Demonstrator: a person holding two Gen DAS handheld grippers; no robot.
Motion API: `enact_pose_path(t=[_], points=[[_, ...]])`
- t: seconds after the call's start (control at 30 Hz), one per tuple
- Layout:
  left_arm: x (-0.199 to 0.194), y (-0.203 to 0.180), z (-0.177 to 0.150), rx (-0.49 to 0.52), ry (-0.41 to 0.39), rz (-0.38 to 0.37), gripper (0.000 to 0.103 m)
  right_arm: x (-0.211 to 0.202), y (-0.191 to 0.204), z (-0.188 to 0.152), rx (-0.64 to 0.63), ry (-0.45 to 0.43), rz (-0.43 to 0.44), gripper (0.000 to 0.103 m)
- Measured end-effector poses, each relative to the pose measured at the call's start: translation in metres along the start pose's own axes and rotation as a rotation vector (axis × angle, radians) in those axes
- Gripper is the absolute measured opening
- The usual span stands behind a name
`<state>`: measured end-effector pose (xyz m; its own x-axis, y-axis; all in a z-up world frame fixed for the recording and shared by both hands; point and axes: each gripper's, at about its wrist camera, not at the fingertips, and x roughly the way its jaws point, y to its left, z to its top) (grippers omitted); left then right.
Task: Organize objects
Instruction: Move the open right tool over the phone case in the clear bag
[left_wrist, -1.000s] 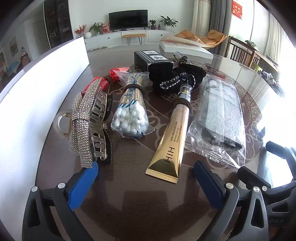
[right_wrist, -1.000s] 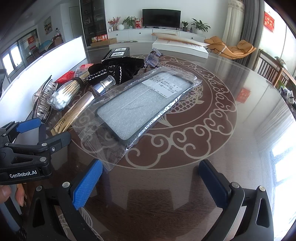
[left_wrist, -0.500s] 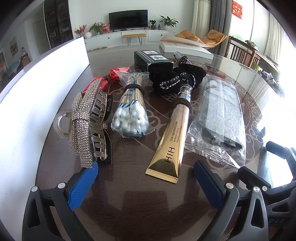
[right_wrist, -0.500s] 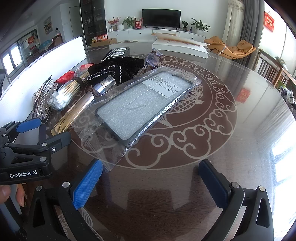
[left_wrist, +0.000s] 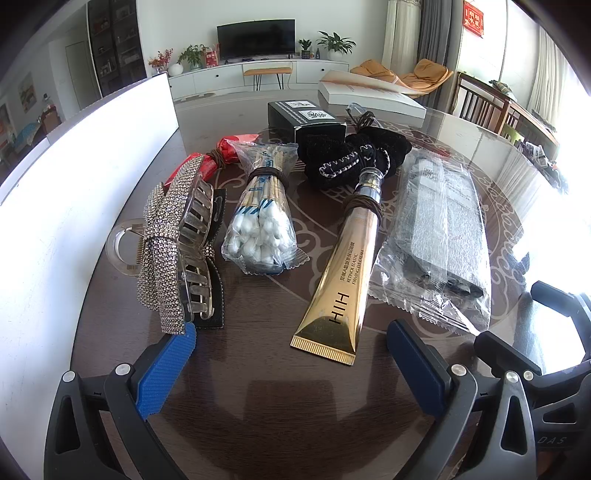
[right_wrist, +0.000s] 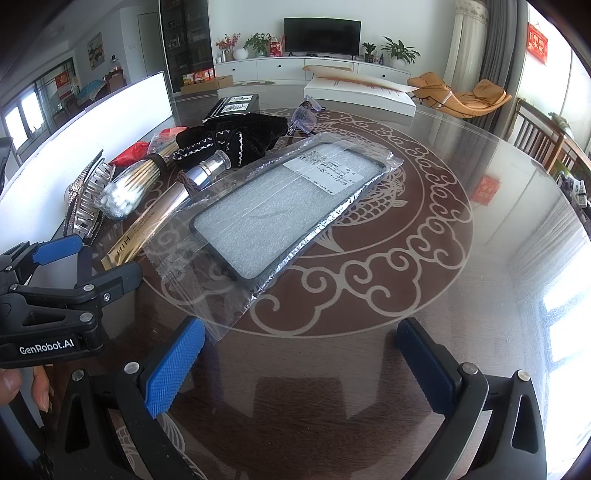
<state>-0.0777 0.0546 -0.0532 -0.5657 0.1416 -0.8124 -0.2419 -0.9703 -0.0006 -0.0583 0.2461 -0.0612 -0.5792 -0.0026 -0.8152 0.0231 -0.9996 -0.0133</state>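
Place: a home, the living and dining room in one open space.
Far wall: a flat television (right_wrist: 322, 36) stands on a long low white cabinet (right_wrist: 295, 72), with potted plants (right_wrist: 398, 51) and a vase of flowers (right_wrist: 225, 46) along its top.
Far right: an orange lounge chair (right_wrist: 461, 96) beside tall grey curtains (right_wrist: 498, 48); a red paper hanging (right_wrist: 537, 43) on the wall.
Right edge: a wooden dining chair (left_wrist: 484, 105).
Far left: a dark glass-fronted display cabinet (right_wrist: 186, 44).
Near: a round dark table (right_wrist: 424, 258) with a glass top and pale scroll pattern.
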Motion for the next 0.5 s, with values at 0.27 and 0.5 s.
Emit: enact_pose_path(t=[0.27, 0.5], points=[[0.0, 0.0, 0.0, 0.0, 0.0, 0.0, 0.103, -0.018, -0.022, -0.004, 0.149, -0.023, 0.037, 0.103], [0.0, 0.0, 0.0, 0.0, 0.0, 0.0, 0.103, 0.002, -0.047, 0.063, 0.344, 0.016, 0.049, 0.103]])
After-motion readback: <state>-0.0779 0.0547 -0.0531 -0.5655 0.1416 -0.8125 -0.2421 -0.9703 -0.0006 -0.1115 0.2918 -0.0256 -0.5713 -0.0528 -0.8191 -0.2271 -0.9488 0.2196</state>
